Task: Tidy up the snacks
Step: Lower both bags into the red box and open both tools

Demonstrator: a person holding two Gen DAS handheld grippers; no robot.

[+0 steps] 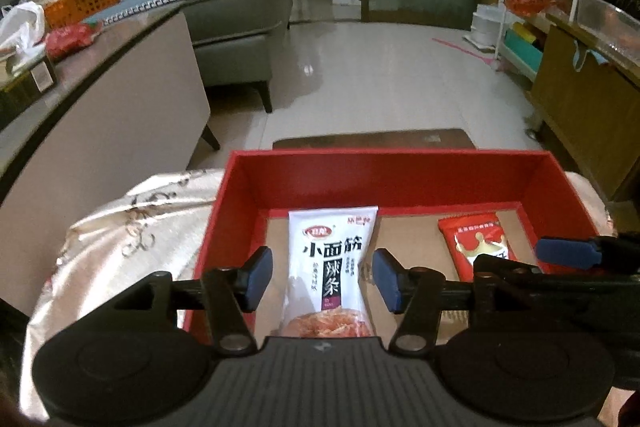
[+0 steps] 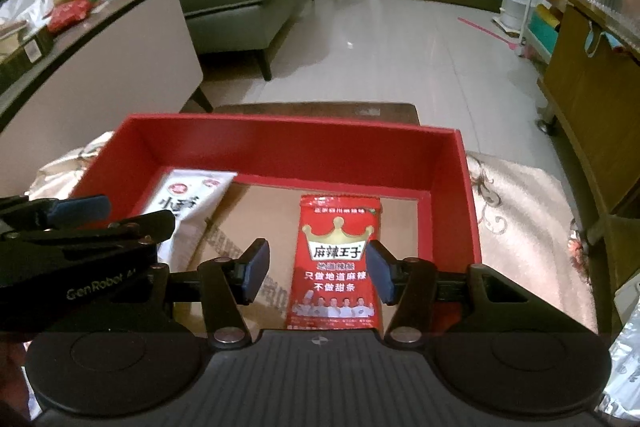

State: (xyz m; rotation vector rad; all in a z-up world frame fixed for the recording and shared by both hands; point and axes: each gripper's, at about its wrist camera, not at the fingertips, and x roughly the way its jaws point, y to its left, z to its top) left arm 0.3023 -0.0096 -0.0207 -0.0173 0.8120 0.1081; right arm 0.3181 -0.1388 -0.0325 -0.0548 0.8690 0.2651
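A red box [image 1: 240, 195] with a cardboard floor sits on a cream patterned cloth. A white snack packet [image 1: 330, 267] lies flat in its left half; it also shows in the right wrist view [image 2: 188, 203]. A red snack packet [image 2: 336, 263] lies flat in the right half, and shows in the left wrist view [image 1: 478, 239]. My left gripper [image 1: 322, 281] is open, its pads on either side of the white packet and apart from it. My right gripper [image 2: 318, 273] is open, astride the red packet, right pad at its edge.
The cream cloth [image 1: 132, 227] covers the surface under the box [image 2: 460, 187]. A dark mat [image 1: 372, 139] lies beyond it on the tiled floor. A grey sofa [image 1: 240, 23], a long side table [image 1: 100, 87] with bags and a wooden cabinet [image 2: 588, 99] stand around.
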